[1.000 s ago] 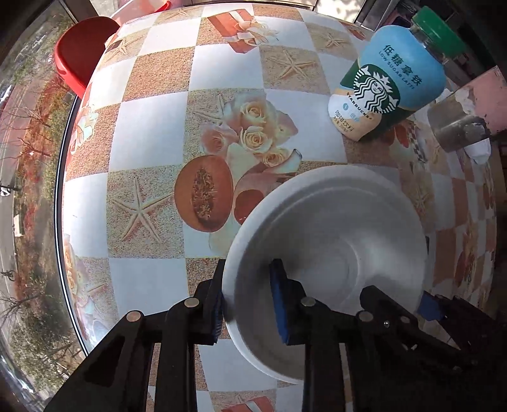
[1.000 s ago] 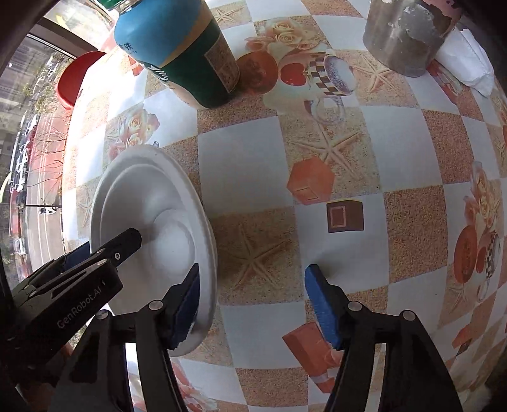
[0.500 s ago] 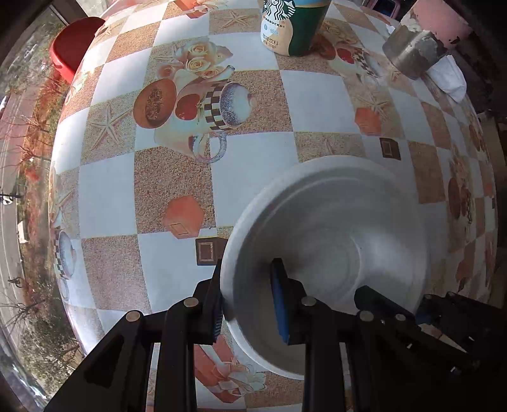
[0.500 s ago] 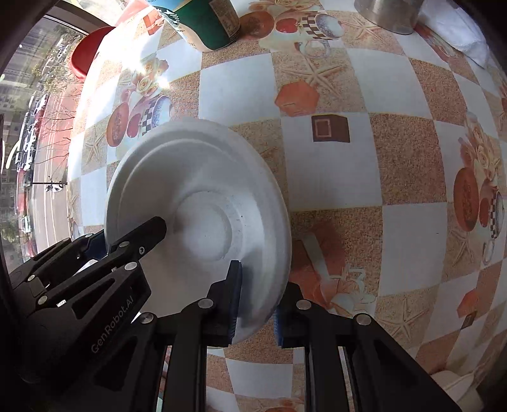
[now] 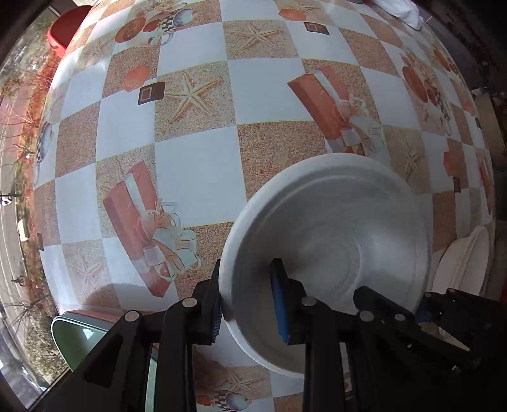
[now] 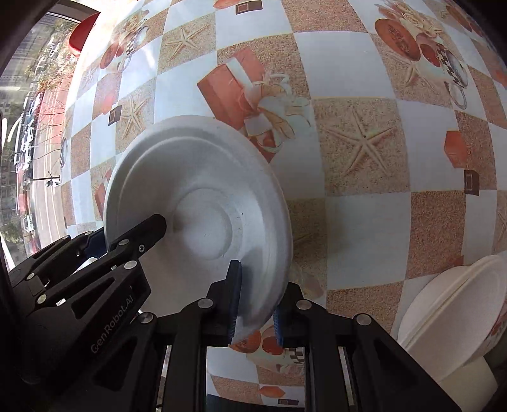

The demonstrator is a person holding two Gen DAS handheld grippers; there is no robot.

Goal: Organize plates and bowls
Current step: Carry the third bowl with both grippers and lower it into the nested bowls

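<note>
A white paper plate [image 5: 332, 228] is held above the patterned tablecloth by both grippers. My left gripper [image 5: 248, 304] is shut on its near-left rim. My right gripper [image 6: 255, 304] is shut on the opposite rim of the same plate [image 6: 196, 196]. The right gripper's black body shows at the lower right of the left wrist view, and the left gripper's body shows at the left of the right wrist view. A stack of white bowls [image 6: 453, 313] stands at the lower right of the right wrist view and shows at the right edge of the left wrist view [image 5: 462, 256].
The table [image 5: 196, 171] has a checked cloth with starfish and gift prints. A red stool [image 5: 63, 31] stands beyond its far left edge. A green-rimmed glass object [image 5: 82, 342] lies at the near left edge. A white cloth [image 5: 399, 12] lies at the far right.
Both grippers have carried the plate back toward the near side of the table. The Starbucks bottle and metal cup have left view. The bowl stack has come into view.
</note>
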